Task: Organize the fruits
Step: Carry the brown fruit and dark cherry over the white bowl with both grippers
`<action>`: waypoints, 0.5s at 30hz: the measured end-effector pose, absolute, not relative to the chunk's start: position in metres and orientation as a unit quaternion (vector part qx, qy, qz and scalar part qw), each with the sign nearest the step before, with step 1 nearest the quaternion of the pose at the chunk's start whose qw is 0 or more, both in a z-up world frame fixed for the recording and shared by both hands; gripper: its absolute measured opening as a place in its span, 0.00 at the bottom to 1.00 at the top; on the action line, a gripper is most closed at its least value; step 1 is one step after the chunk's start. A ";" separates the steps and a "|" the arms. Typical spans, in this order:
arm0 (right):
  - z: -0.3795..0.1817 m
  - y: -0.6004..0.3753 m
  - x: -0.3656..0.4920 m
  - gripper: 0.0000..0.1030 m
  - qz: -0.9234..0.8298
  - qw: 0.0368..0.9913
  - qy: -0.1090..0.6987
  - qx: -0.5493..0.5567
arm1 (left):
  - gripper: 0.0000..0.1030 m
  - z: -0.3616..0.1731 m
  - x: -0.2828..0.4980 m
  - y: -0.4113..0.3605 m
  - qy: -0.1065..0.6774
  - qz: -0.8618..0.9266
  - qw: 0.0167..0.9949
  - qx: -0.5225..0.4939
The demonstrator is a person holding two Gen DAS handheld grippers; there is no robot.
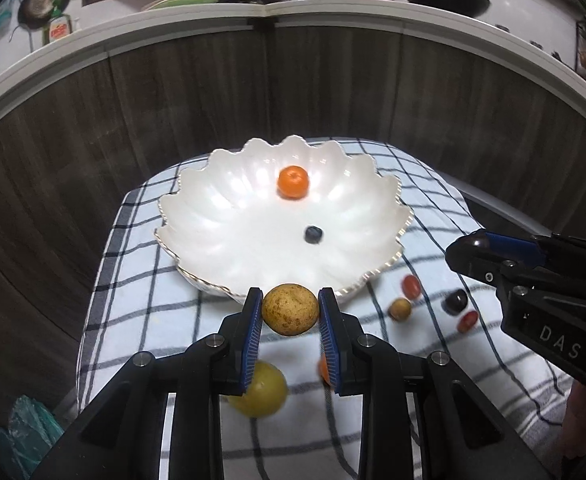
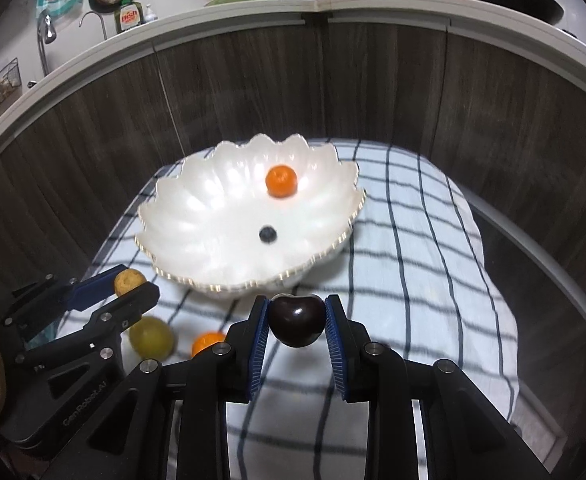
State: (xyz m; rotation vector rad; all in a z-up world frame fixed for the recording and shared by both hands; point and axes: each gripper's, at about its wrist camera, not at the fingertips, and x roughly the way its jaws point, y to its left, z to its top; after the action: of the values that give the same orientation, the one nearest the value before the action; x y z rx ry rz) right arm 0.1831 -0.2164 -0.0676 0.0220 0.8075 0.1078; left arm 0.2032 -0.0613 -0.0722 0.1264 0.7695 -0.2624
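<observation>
My left gripper [image 1: 290, 295] is shut on a round, brown-speckled yellow fruit [image 1: 290, 312], held just in front of the near rim of a white scalloped bowl [image 1: 197, 220]. An orange [image 1: 293, 182] and a blueberry [image 1: 313, 235] lie in the bowl. My right gripper [image 2: 297, 301] is shut on a dark glossy cherry [image 2: 297, 322], also near the bowl's [image 2: 153, 236] front rim. The right wrist view shows the left gripper [image 2: 135, 280] at the lower left with its speckled fruit [image 2: 127, 280]. In the left wrist view the right gripper [image 1: 471, 250] comes in from the right.
A blue-and-white checked cloth [image 1: 141, 300] covers the table. Loose on it lie a yellow-green fruit [image 1: 259, 390], a small orange [image 2: 207, 342], a red tomato [image 1: 411, 286], a tan fruit [image 1: 399, 309], a dark fruit [image 1: 455, 301] and another red one [image 1: 468, 321]. A dark wood panel rises behind.
</observation>
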 end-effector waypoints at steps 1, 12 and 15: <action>-0.066 -0.215 0.186 0.29 0.052 0.919 0.391 0.010 | 0.28 -0.071 0.206 -0.059 0.375 -0.125 0.917 0.059; -0.058 -0.205 0.233 0.29 0.046 0.920 0.388 0.012 | 0.28 -0.061 0.250 -0.042 0.374 -0.097 0.921 0.050; -0.062 -0.205 0.244 0.29 0.045 0.916 0.398 0.019 | 0.28 -0.062 0.260 -0.040 0.377 -0.095 0.920 0.047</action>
State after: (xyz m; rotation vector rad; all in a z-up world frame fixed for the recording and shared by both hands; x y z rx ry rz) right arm 0.2442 -0.2046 -0.0620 0.0400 0.8192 0.0922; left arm 0.2599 -0.0399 -0.0617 0.0970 0.7738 -0.1946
